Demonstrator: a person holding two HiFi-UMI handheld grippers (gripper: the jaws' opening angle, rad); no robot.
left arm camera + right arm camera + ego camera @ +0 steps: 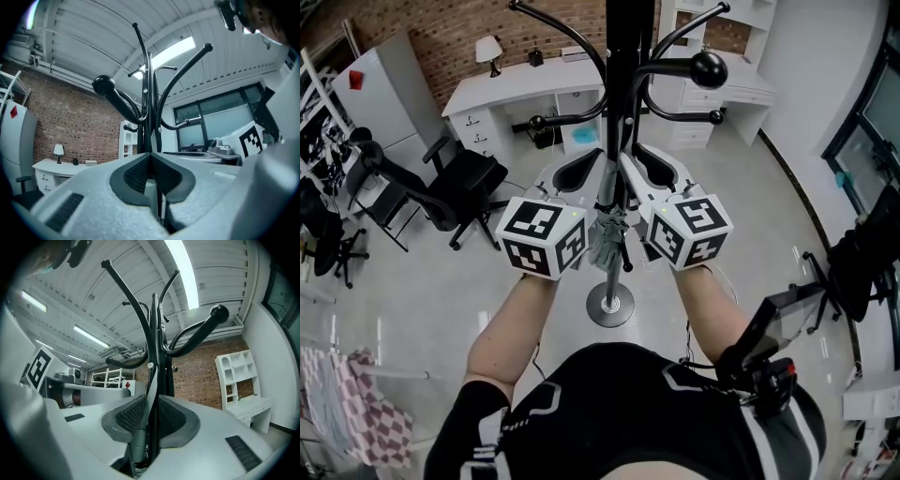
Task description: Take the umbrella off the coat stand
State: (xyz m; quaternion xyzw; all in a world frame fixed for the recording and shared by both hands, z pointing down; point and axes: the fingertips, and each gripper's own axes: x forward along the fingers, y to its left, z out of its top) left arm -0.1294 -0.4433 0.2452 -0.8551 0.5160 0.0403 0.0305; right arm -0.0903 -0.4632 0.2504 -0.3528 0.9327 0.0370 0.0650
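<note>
A black coat stand (623, 56) with curved hooks rises straight in front of me. A folded grey umbrella (607, 239) hangs alongside its pole, above the round base (610, 304). My left gripper (592, 173) and right gripper (630, 173) meet at the pole from either side, both shut on the umbrella's upper part. In the left gripper view the jaws (151, 159) pinch a grey piece of the umbrella (150, 190) in front of the stand (146, 108). The right gripper view has the gripper (149, 401) closed on the umbrella's slim shaft (143, 427), which runs up along the pole (157, 333).
A white desk (525, 89) with a lamp (490, 52) stands against the brick wall behind the stand. Black office chairs (459, 187) sit to the left. A rack with checked cloth (366, 412) is at lower left, and dark equipment (853, 262) stands by the window on the right.
</note>
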